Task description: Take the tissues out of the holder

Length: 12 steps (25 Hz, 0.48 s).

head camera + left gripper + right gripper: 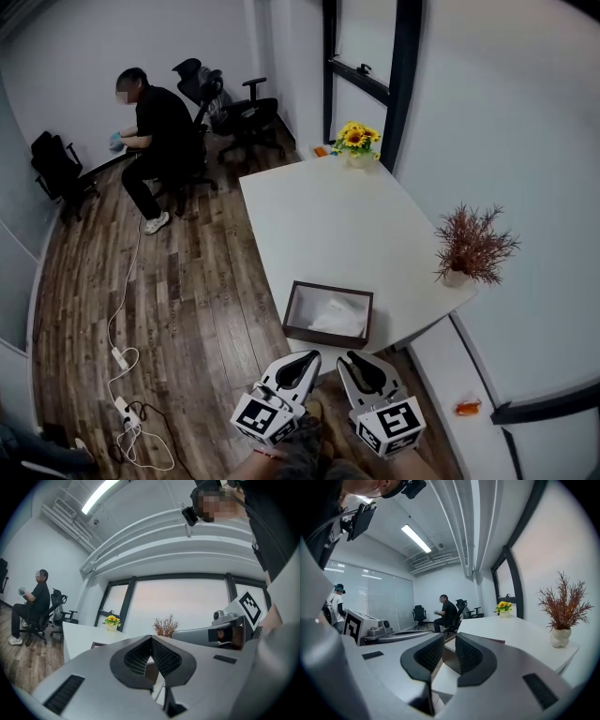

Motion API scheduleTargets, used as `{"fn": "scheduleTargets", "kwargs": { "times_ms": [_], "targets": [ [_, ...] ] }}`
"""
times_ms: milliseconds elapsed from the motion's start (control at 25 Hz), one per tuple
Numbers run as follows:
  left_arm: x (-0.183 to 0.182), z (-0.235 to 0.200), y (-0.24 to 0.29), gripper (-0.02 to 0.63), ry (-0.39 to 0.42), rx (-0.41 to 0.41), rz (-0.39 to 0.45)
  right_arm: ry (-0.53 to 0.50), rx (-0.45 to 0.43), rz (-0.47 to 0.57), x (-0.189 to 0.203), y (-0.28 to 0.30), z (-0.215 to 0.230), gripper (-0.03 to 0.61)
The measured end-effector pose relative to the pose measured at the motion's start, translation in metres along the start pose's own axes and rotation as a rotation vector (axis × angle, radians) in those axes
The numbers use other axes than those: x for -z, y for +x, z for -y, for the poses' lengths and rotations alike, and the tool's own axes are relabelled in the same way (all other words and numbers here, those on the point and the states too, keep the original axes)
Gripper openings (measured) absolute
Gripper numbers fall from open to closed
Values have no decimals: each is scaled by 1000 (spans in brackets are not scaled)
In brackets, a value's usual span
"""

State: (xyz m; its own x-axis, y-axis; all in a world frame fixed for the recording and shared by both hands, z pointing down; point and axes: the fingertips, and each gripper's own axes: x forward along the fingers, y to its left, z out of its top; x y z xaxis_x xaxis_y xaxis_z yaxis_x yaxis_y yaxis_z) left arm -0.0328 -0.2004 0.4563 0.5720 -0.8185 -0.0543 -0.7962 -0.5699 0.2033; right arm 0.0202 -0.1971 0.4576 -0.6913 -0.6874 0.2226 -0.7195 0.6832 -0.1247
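Right at the bottom edge, both grippers sit side by side over the wood floor, marker cubes facing up. The left gripper has its fingers tip to tip, with nothing between them. The right gripper shows a narrow gap between its fingers, and that gap is empty too; the pads press on nothing.

Just past the fingertips comes the near edge of the white worktop. There sits the holder, a dark brown open box. The tissues are inside it, white and crumpled, and neither gripper touches them.

Further along the worktop's right side, against the wall, a dried plant stands in a small white pot. At the far end, by the dark window frame, there are sunflowers.

Down on the floor to the left, a white cable snakes along to a power strip. Beyond the worktop's far corner stand black office chairs. A person in black sits near them, facing the far wall. Off by the glass wall, a second person stands.
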Motion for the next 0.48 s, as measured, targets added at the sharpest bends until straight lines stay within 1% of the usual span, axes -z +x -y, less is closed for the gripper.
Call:
{"fn": "scheduleTargets", "kwargs": {
  "times_ms": [200,480],
  "targets": [
    [9,-14,21,8,-9,19,-17,2,-9,-49,6,24,18,66],
    [23,-28,44,7,-40,40,-40,-32,-13,-129,18,50,41,89]
  ]
}}
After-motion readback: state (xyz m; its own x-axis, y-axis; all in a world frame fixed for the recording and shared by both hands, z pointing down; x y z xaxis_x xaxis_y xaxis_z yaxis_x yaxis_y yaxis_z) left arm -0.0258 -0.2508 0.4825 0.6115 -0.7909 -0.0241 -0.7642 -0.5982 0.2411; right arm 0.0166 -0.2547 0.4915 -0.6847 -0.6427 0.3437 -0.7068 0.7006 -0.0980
